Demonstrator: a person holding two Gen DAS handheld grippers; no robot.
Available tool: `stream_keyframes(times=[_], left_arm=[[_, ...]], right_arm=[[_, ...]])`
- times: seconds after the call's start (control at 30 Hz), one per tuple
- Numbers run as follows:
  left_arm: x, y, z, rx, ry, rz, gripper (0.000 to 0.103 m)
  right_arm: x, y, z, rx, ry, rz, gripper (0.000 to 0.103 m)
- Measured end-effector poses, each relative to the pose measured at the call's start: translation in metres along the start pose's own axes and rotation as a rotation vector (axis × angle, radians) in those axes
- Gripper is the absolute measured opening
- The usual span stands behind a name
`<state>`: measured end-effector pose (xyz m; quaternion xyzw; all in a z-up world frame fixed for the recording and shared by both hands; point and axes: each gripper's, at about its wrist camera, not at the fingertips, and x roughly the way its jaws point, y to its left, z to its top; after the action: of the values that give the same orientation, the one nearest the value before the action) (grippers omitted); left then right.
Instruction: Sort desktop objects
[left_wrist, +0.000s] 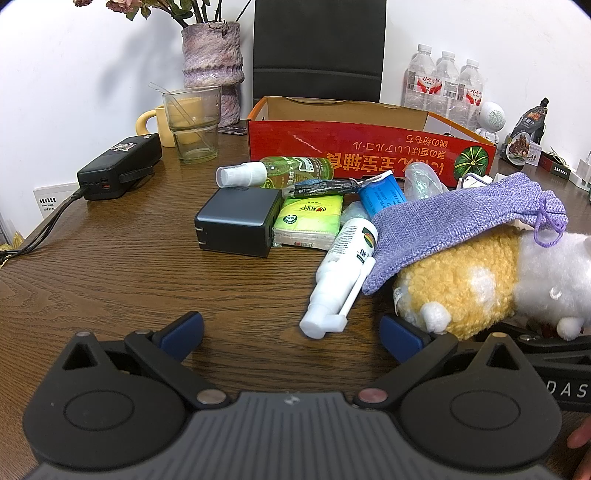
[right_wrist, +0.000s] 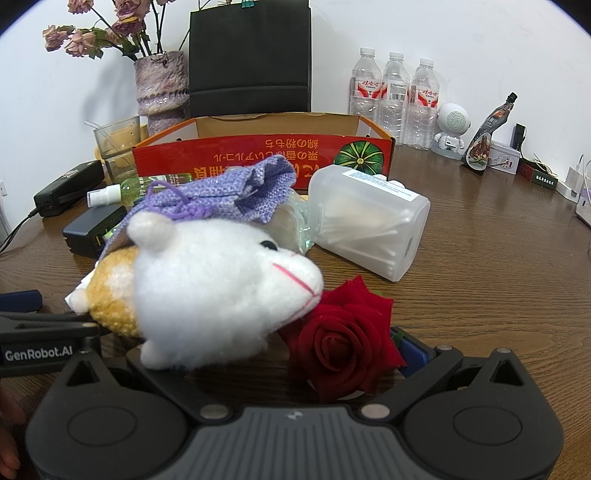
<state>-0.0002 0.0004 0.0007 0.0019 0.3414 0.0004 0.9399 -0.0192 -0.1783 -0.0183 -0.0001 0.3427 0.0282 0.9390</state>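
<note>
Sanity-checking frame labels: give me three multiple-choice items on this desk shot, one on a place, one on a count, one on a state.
1. What lies draped on the plush toy?
A. purple knit pouch
B. tissue pack
C. black charger

2. How many water bottles stand by the wall?
A. two
B. three
C. five

3. How does the left claw stand?
A. shut on the white spray bottle
B. shut on the rose
C. open, holding nothing

Key:
1 A, the purple knit pouch lies across the toy's back.
2 B, three water bottles stand in a row behind the red cardboard box.
3 C, the left claw has its blue pads apart over bare table, beside the white spray bottle.
</note>
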Motion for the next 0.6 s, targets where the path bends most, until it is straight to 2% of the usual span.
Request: stream_keyframes(times=[0.3,0.6], left_arm=[[0.000,-0.002,0.001,-0.002,0.001,0.011,0.103],[0.000,-0.002,0.001,-0.002,0.002,0.009,0.103]], right_arm=[[-0.007,0.001,-0.007,0.007,0.000,-0.011,0.103],[-0.018,-0.004,-0.010,-0.059,0.049,0.057,0.103]])
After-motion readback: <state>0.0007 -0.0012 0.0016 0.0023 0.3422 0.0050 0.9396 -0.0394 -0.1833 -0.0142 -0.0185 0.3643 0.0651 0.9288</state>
